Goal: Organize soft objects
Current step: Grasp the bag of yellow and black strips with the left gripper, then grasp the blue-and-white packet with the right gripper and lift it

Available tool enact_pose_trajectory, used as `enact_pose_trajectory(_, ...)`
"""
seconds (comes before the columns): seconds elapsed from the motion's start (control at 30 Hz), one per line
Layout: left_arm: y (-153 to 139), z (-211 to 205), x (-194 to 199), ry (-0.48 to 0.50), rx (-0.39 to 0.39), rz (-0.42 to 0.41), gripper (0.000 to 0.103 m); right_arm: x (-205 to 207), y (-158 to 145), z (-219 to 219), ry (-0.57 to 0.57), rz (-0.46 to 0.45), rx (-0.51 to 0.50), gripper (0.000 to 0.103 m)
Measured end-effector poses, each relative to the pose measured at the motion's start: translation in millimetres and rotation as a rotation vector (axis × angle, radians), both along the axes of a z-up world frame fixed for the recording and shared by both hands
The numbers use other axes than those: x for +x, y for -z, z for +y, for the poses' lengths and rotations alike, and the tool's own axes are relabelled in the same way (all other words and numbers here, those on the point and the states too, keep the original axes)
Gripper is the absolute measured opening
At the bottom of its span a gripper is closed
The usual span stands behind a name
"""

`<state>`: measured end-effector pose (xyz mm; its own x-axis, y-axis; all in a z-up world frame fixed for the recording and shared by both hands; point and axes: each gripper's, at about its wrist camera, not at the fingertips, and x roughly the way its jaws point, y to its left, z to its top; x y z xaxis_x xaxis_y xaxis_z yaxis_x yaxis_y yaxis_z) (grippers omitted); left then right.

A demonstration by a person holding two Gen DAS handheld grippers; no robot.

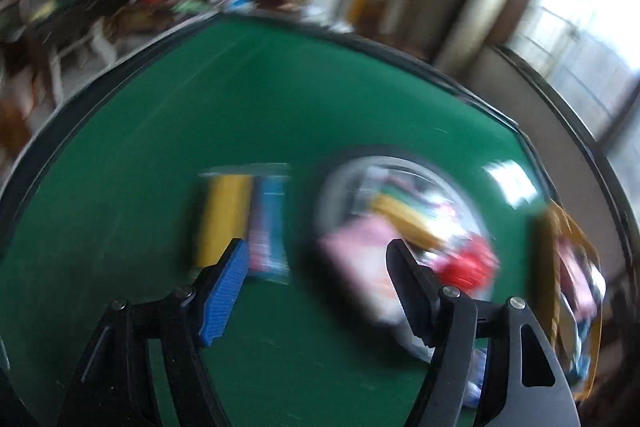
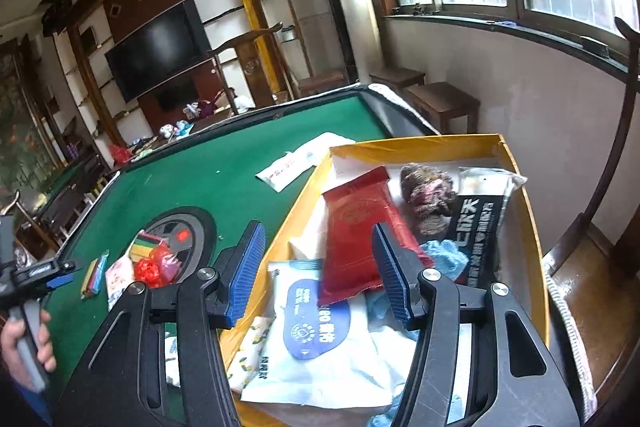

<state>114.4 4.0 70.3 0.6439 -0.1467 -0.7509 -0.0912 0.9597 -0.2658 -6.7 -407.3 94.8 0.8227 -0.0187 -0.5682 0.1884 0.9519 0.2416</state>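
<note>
- Two claws are in play: your left claw (image 1: 316,267) stands released, nothing between its jaws, over the green desk (image 1: 200,131).
- Your right claw (image 2: 320,267) hangs above the yellow box (image 2: 416,143), its jaws part-way apart with no pack pressed between them, so it reads as empty.
- Loose soft things lie in a cluster on the round hub (image 2: 192,227) at the desk's centre, at about 9 o'clock from the box in the right view: a red bag (image 2: 150,269), a pink pack (image 2: 118,277), and a striped pack (image 2: 147,242).
- A slim yellow-and-blue pack (image 1: 244,223) lies flat on the felt just beside that cluster, at 11 o'clock from your left claw.
- One white pack (image 2: 296,161) rests alone at 12 o'clock of the hub, just beside the box's far corner.
- Already in the box: a red pouch (image 2: 356,227), a wipes pack (image 2: 312,315), a black-labelled pack (image 2: 476,227), a brown bundle (image 2: 426,197).
- Handling, as I judge it: these are light, limp and film-wrapped, so likely slippery; they will sag rather than hold shape.
- Take the flat packs across the short width near the middle, pinching a fold of wrapper; take the red bag by its bunched top.
- The left view is badly blurred, so confirm your aim before clenching.
</note>
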Motion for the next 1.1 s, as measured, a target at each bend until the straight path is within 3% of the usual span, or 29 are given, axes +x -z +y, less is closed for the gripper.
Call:
enact_pose_trajectory(0.13, 24, 42, 21, -0.092, -0.043, 0.092, 0.071, 1, 1, 10, -0.024, 0.006, -0.017, 0.056)
enact_pose_trajectory(0.2, 30, 47, 28, -0.115, -0.008, 0.115, 0.071, 2, 1, 13, -0.029, 0.009, -0.025, 0.056)
enact_pose_trajectory(0.43, 48, 35, 50, -0.082, 0.032, 0.161, 0.071, 2, 3, 12, -0.040, 0.013, -0.004, 0.056)
enact_pose_trajectory(0.47, 50, 35, 50, -0.085, 0.044, 0.152, 0.066, 3, 3, 12, -0.043, 0.012, -0.003, 0.056)
enact_pose_trajectory(0.5, 52, 35, 50, -0.082, 0.052, 0.147, 0.052, 3, 4, 11, -0.047, 0.009, -0.003, 0.056)
enact_pose_trajectory(0.6, 55, 45, 47, -0.100, 0.042, 0.136, 0.043, 3, 3, 17, -0.081, -0.011, -0.008, 0.056)
enact_pose_trajectory(0.7, 54, 58, 41, -0.108, -0.018, 0.139, 0.043, 2, 0, 35, -0.183, -0.050, -0.025, 0.056)
enact_pose_trajectory(0.8, 50, 64, 31, -0.138, -0.027, 0.129, 0.043, 7, 5, 66, -0.331, -0.025, -0.010, 0.065)
enact_pose_trajectory(0.97, 44, 65, 26, -0.143, -0.051, 0.107, 0.043, 27, 24, 149, -0.616, 0.120, 0.031, 0.065)
enact_pose_trajectory(1.0, 44, 64, 26, -0.141, -0.045, 0.105, 0.043, 33, 29, 168, -0.650, 0.157, 0.008, 0.065)
enact_pose_trajectory(1.1, 42, 59, 29, -0.134, -0.039, 0.103, 0.043, 53, 47, 217, -0.711, 0.234, -0.183, 0.065)
